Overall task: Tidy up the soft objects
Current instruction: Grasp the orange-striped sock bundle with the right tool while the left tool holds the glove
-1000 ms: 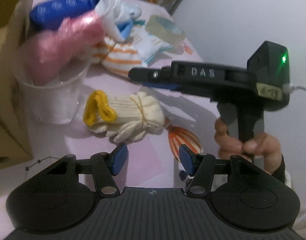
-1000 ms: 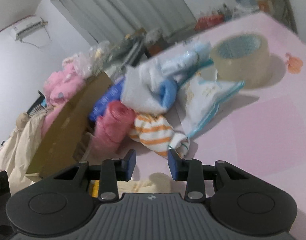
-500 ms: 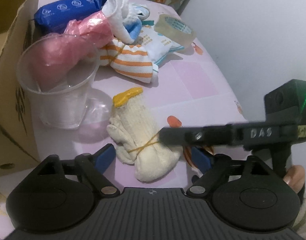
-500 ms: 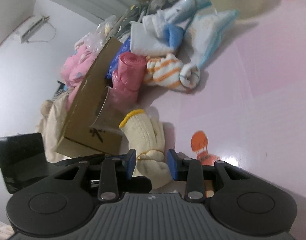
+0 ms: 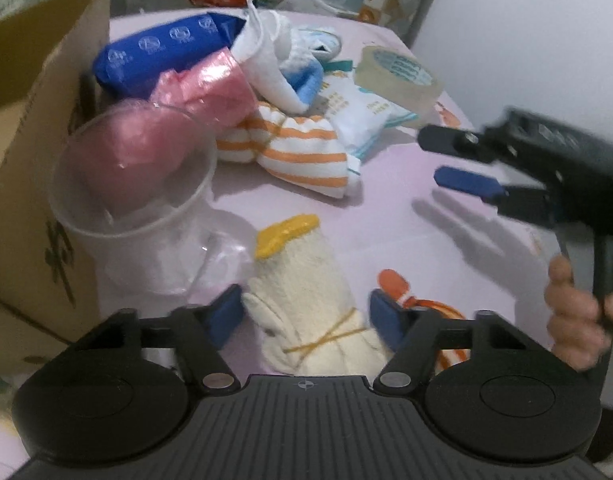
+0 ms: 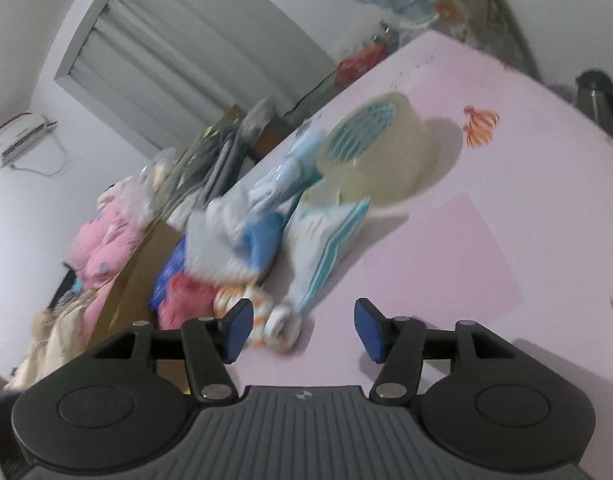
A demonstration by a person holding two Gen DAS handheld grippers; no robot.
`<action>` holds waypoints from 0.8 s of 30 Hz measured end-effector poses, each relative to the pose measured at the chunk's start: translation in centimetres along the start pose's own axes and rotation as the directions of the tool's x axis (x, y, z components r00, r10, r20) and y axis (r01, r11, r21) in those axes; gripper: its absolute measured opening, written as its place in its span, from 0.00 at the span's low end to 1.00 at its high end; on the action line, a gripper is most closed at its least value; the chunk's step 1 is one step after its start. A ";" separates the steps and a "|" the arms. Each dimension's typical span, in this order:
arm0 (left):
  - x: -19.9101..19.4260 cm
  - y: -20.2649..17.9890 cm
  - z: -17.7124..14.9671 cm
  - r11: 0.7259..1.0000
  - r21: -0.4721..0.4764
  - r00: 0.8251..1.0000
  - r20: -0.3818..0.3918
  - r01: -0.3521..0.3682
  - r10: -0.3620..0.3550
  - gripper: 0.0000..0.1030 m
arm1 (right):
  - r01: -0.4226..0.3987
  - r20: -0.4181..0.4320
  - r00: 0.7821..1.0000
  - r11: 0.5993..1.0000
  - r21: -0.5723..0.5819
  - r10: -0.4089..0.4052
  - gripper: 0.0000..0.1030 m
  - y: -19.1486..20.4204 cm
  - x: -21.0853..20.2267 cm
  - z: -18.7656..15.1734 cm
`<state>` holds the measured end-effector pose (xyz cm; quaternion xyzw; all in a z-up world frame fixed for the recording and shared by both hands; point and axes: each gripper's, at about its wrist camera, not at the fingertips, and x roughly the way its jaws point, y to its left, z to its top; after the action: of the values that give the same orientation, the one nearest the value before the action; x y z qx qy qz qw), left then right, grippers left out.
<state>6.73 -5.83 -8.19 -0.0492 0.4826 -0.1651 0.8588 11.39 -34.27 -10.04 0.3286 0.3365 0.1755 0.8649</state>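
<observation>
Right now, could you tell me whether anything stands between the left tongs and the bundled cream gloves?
Nothing visible does. The left tongs are open, and the bundled cream gloves already lie between the blue pads. The clear plastic cup stands apart, to the left.

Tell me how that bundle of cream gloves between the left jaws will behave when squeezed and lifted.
The cream gloves look like soft knit, so they will probably compress and sag. The thin band around them should keep them together. They are likely light, and the open left gripper must close well in.

A tape roll [image 5: 398, 76] lies on the pink table [image 5: 406, 208]. A clear cup [image 5: 134, 204] stands well left of it, against a cardboard box [image 5: 30, 152].
</observation>
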 end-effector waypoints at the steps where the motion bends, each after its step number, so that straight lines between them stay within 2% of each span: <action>1: -0.1 -0.1 0.0 1.000 0.014 1.000 0.008 -0.021 0.021 0.55 | 0.018 0.000 1.000 1.000 -0.001 -0.018 0.47 0.0 0.7 0.3; 5: -0.1 0.3 0.0 1.000 0.011 1.000 0.016 -0.016 0.016 0.50 | -0.026 -0.047 0.999 0.999 -0.024 0.025 0.47 1.0 2.9 0.3; 8: -0.4 0.6 -0.3 1.000 0.007 1.000 0.013 -0.012 0.012 0.49 | -0.023 -0.074 0.997 0.990 -0.141 0.013 0.47 3.3 3.9 0.1; 10: -0.7 0.6 -0.6 1.000 0.014 1.000 0.012 -0.011 0.011 0.49 | -0.016 -0.095 0.995 0.965 -0.260 -0.010 0.48 5.1 4.6 -0.1; 12: -0.7 0.8 -0.6 1.000 0.013 1.000 0.011 -0.007 0.007 0.49 | 0.002 -0.101 0.994 0.916 -0.401 -0.046 0.51 7.0 5.3 -0.2; 14: -0.7 0.9 -0.7 1.000 0.010 1.000 0.010 -0.004 0.004 0.49 | 0.024 -0.106 0.990 0.842 -0.539 -0.096 0.51 8.9 6.8 -0.5; 17: -0.7 0.9 -0.7 1.000 0.007 1.000 0.012 -0.004 0.004 0.49 | 0.033 -0.130 0.979 0.745 -0.666 -0.159 0.51 10.4 9.4 -0.8; 18: -0.6 0.9 -0.6 1.000 0.006 1.000 0.012 -0.004 0.004 0.49 | 0.023 -0.152 0.974 0.741 -0.671 -0.167 0.50 10.4 9.9 -1.0; 20: -0.4 0.9 -0.5 1.000 0.002 1.000 0.012 -0.004 0.004 0.49 | -0.049 -0.243 0.960 0.773 -0.633 -0.138 0.34 10.1 10.5 -0.9; 24: -0.5 1.0 -0.7 1.000 0.004 1.000 0.017 0.000 0.000 0.50 | -0.042 -0.272 0.952 0.818 -0.574 -0.143 0.29 9.3 8.6 -1.3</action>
<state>6.14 -4.66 -8.40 -0.0490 0.4748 -0.1655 0.8630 15.80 -22.42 -8.38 0.0132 0.4053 0.2935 0.8657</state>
